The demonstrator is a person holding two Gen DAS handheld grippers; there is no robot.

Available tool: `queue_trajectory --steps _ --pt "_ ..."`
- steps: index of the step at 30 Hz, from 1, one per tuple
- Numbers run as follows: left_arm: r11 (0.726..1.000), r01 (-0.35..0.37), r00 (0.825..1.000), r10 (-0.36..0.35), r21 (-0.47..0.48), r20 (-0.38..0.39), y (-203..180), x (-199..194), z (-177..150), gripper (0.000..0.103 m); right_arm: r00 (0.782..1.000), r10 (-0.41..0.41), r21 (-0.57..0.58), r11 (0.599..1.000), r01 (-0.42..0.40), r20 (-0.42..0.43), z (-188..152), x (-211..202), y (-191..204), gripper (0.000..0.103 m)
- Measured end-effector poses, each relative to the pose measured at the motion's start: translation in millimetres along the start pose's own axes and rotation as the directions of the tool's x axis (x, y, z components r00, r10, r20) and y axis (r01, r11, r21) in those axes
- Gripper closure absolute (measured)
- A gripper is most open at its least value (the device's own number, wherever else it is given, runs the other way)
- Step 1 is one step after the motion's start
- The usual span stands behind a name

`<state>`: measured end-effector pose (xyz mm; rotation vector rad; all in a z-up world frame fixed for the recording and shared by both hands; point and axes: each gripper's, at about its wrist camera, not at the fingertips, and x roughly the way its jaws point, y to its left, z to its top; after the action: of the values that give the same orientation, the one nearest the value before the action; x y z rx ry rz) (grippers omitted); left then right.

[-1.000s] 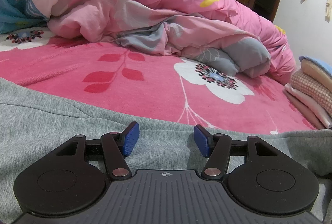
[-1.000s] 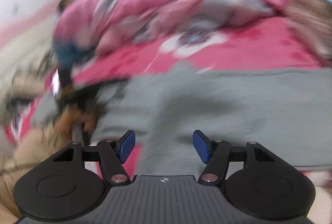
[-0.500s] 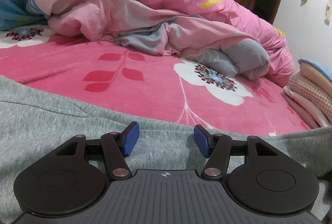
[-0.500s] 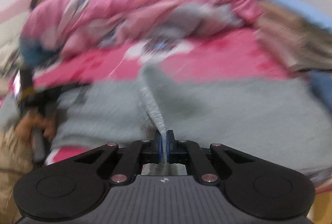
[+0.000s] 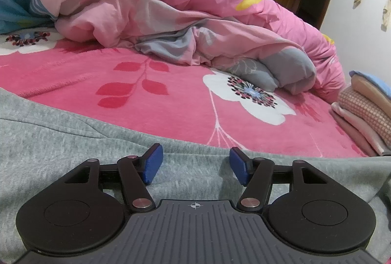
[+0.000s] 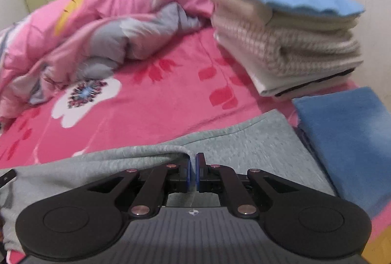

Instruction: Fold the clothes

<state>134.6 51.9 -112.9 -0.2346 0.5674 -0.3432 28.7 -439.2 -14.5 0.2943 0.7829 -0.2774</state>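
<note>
Right tongs (image 6: 193, 172): we just pinched them shut on the gray top (image 6: 244, 141).
Left tongs (image 5: 194, 166): still wide, empty.
Next: we can fold.

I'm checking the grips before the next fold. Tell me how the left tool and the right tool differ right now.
The left tool has its jaws spread apart, while the right tool is shut. The left tool pinches nothing and sits over flat gray garment; the right tool has a fold of that gray garment pinched at its pads. Both have blue pads on black linkages, and both are over the same garment on the pink bedspread.
</note>
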Motion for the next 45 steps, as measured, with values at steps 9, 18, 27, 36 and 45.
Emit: queue_trajectory --steps 9,18,27,36,45 --pt "1.0 -0.001 1.0 0.001 0.005 -0.001 -1.2 0.0 -0.4 0.042 0.997 0.005 0.0 1.0 -0.006 -0.077 15.1 52.1 -8.7 0.1" --pt "1.0 0.0 1.0 0.001 0.011 -0.004 -1.9 1.0 -0.9 0.04 0.959 0.265 0.426 0.883 -0.199 -0.099 14.7 85.6 -85.9 0.07" --pt "1.0 -0.007 1.0 0.007 0.018 -0.004 -3.2 1.4 -1.3 0.04 0.93 0.336 0.577 0.734 -0.359 0.151 -1.2 19.5 -140.1 0.056" --pt "0.999 -0.02 1.0 0.021 0.039 -0.011 -6.9 1.0 -1.4 0.036 0.889 0.387 0.099 0.902 -0.42 0.244 -65.1 -80.2 -28.7 0.024" --pt "0.992 -0.122 0.992 0.123 0.035 -0.034 -29.8 -16.1 3.5 0.034 0.979 0.149 -0.153 0.98 -0.127 0.142 -104.2 -40.4 43.9 0.048"
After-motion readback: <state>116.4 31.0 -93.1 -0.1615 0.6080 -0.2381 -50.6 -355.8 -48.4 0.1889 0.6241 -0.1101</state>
